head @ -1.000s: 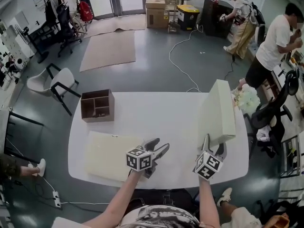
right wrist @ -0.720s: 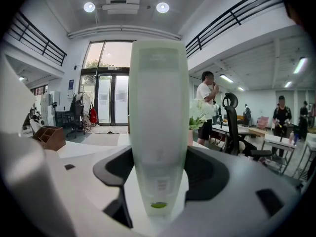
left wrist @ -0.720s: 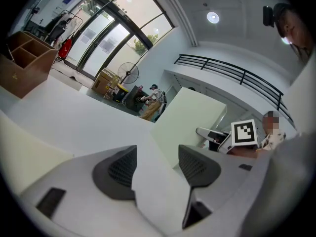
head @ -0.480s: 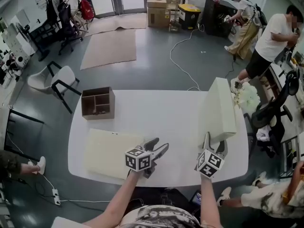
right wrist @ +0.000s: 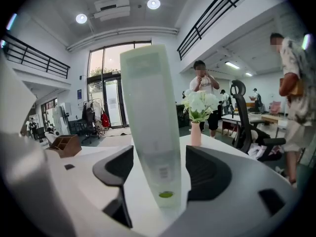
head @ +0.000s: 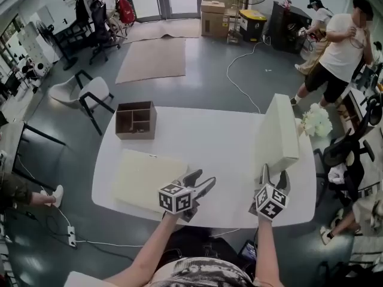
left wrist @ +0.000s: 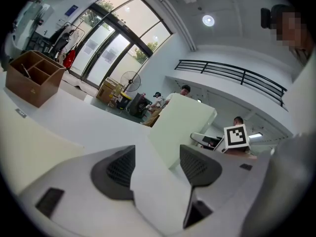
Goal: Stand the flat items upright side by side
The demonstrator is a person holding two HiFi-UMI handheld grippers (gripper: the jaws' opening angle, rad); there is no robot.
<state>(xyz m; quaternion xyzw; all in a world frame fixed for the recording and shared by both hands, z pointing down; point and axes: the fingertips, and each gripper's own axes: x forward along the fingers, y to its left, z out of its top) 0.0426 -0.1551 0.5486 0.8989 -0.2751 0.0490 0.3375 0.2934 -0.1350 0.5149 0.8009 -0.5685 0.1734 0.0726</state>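
A cream flat board lies flat on the white table at the front left. A second cream board stands upright on its edge at the right. My left gripper hovers just right of the lying board, and its jaws have just been opening a little with nothing between them. It faces the upright board. My right gripper is at the upright board's near end. That board's narrow edge rises between the open jaws, with a thin gap showing on the right side.
A brown compartment box sits at the table's back left corner. A vase of white flowers stands by the right edge behind the upright board. Office chairs, several people and cables surround the table.
My left gripper has lifted slightly. The right gripper and both boards stay where they were. The head view has shifted a little.
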